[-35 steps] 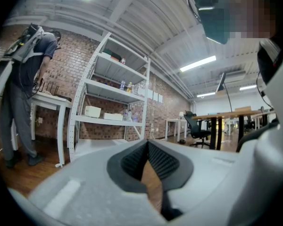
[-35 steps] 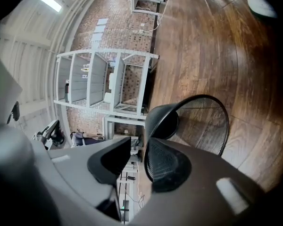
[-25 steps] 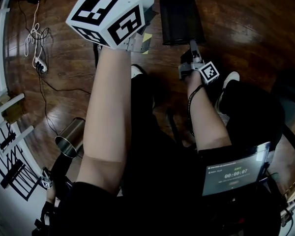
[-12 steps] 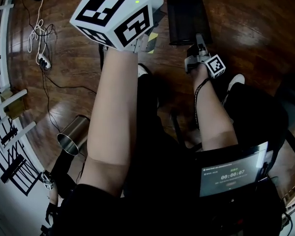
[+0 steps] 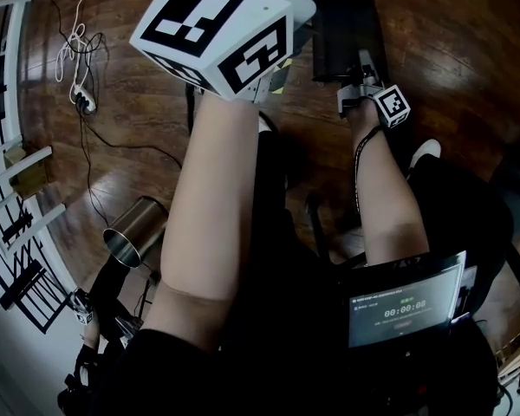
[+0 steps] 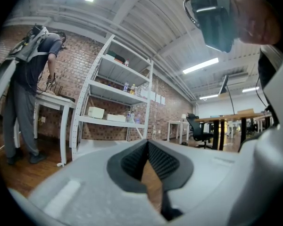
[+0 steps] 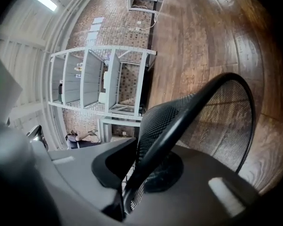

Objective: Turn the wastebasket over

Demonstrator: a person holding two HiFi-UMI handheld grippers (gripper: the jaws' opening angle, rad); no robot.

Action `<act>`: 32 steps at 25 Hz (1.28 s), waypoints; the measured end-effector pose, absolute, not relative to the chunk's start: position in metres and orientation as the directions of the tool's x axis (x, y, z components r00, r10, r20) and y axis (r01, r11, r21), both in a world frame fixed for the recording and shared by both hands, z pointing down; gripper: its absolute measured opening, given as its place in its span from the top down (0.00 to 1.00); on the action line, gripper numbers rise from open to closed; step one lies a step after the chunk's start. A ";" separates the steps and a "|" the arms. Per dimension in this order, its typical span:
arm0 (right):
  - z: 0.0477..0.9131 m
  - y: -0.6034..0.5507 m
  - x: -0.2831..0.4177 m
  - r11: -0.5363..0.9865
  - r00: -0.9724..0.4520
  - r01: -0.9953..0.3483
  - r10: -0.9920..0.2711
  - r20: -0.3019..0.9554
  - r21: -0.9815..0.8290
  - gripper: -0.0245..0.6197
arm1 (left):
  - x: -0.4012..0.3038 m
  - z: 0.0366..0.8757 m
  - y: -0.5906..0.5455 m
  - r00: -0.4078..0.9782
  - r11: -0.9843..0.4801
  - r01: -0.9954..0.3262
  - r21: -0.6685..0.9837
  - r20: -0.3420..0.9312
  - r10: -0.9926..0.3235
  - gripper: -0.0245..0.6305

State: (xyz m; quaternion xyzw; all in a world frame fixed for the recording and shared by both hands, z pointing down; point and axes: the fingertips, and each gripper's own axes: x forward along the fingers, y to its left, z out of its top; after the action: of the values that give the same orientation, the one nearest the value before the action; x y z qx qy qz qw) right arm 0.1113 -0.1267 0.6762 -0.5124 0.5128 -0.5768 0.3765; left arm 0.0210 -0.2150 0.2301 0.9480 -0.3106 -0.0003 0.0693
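The black mesh wastebasket (image 5: 342,29) rests on the wooden floor ahead of my knees, its rim end toward me. My right gripper (image 5: 361,74) reaches down to that near rim. In the right gripper view the round rim (image 7: 179,117) runs between the jaws of the right gripper (image 7: 142,150), which are closing on it, and both pads touch the mesh wall. My left gripper (image 6: 147,144) is held high and level, its jaws shut with nothing between them. Its marker cube (image 5: 215,35) fills the top of the head view.
A steel cup (image 5: 134,232) stands on the floor at lower left. A power strip with cables (image 5: 82,102) and a white rack (image 5: 17,189) are at the left. A lit screen (image 5: 403,306) sits at my lap. A person (image 6: 23,79) stands by a white shelf (image 6: 113,93).
My right gripper has moved forward to the wastebasket's rim. The left gripper's cube has kept its place.
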 end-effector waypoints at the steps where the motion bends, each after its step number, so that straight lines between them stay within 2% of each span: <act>1: 0.671 -0.126 0.112 -0.193 -0.196 -0.089 -0.958 0.207 -0.977 0.91 | 0.021 0.225 -0.215 0.805 -0.796 -0.591 0.134 0.042 -0.591 0.96; 5: 0.645 -0.129 0.112 -0.177 -0.226 -0.094 -0.955 0.194 -0.980 0.94 | 0.026 0.208 -0.214 0.809 -0.801 -0.586 0.123 0.036 -0.586 0.96; 9: 0.629 -0.142 0.111 -0.096 -0.326 -0.248 -0.929 0.176 -0.964 0.94 | 0.026 0.206 -0.214 0.813 -0.808 -0.579 0.109 0.002 -0.582 0.96; 14: 0.617 -0.154 0.128 -0.080 -0.354 -0.303 -0.916 0.190 -0.950 0.94 | 0.019 0.211 -0.212 0.810 -0.805 -0.583 0.111 0.002 -0.586 0.96; 17: 0.607 -0.166 0.135 -0.043 -0.427 -0.395 -0.876 0.225 -0.918 0.94 | 0.015 0.212 -0.214 0.805 -0.801 -0.589 0.108 -0.002 -0.593 0.96; 22: 0.600 -0.181 0.141 0.062 -0.554 -0.603 -0.750 0.362 -0.795 0.94 | 0.008 0.218 -0.212 0.799 -0.795 -0.597 0.107 -0.003 -0.601 0.96; 27: 0.610 -0.183 0.139 0.214 -0.578 -0.790 -0.571 0.583 -0.574 0.94 | 0.005 0.216 -0.211 0.797 -0.793 -0.600 0.109 -0.011 -0.604 0.96; 29: 0.619 -0.179 0.131 0.313 -0.554 -0.832 -0.490 0.673 -0.457 0.94 | 0.004 0.217 -0.211 0.796 -0.792 -0.601 0.112 -0.009 -0.605 0.96; 32: 0.629 -0.175 0.114 0.456 -0.515 -0.829 -0.393 0.761 -0.326 0.94 | 0.004 0.215 -0.213 0.794 -0.790 -0.603 0.114 -0.010 -0.607 0.96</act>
State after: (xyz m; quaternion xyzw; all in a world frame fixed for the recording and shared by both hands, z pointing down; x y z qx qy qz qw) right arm 0.1145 -0.1747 0.6293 -0.3839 0.7955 -0.3534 -0.3081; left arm 0.0040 -0.2130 0.2154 0.9457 -0.3199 -0.0228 0.0525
